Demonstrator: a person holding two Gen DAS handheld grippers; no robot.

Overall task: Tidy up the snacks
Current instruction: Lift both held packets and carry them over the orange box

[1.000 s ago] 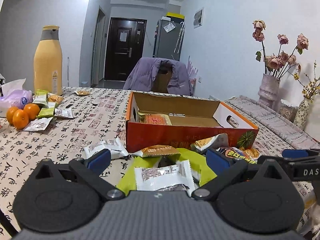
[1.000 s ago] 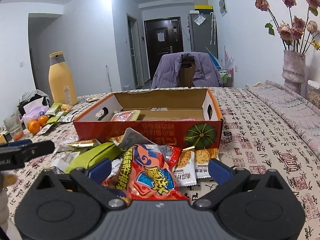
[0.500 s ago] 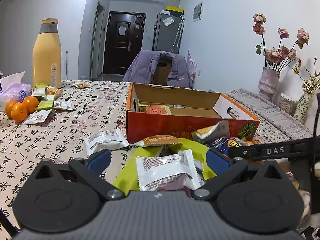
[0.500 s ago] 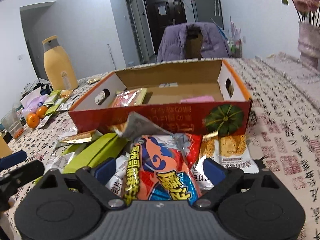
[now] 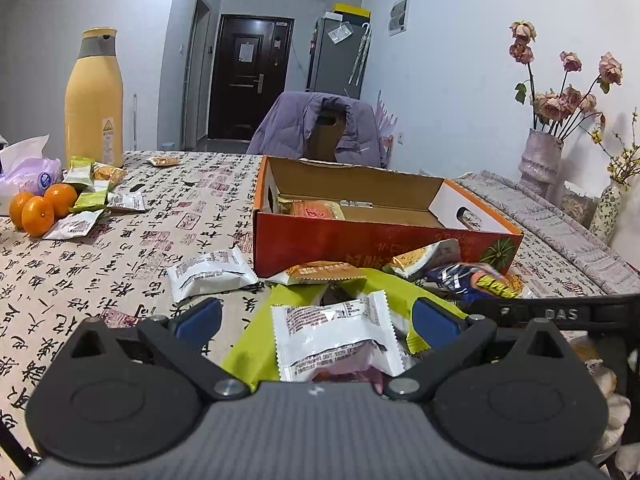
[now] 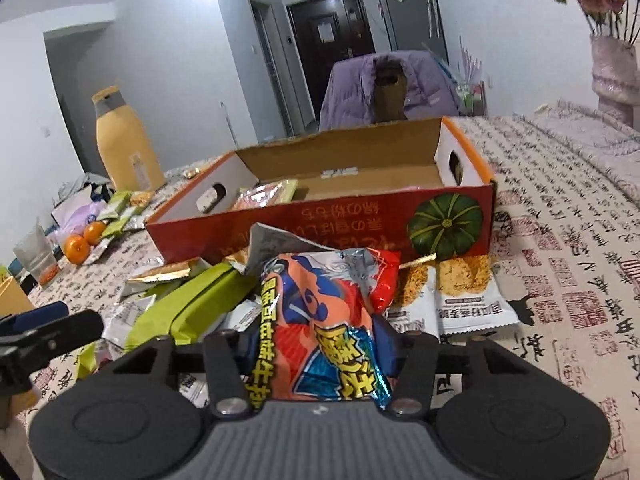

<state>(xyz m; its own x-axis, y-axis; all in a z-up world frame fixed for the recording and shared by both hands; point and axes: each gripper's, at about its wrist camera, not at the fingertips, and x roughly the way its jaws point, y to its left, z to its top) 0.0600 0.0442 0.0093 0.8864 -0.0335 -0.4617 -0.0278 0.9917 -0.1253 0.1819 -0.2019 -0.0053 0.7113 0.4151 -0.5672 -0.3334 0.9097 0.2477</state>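
Right gripper (image 6: 316, 344): jaws closing around red-and-blue snack bag (image 6: 326, 320), atop pile before orange box (image 6: 320, 220).
Left gripper (image 5: 316, 316): jaws spread, white packet (image 5: 336, 332) lying between, ungripped.

Orange box (image 6: 328, 220) with green pumpkin print; red-blue snack bag (image 6: 328, 320).

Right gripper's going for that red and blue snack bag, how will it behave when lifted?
The snack bag sits between the closing right gripper; its puffy, crinkled foil suggests it's light and will squash. Glossy film may slip. Its unsupported top will probably flop.
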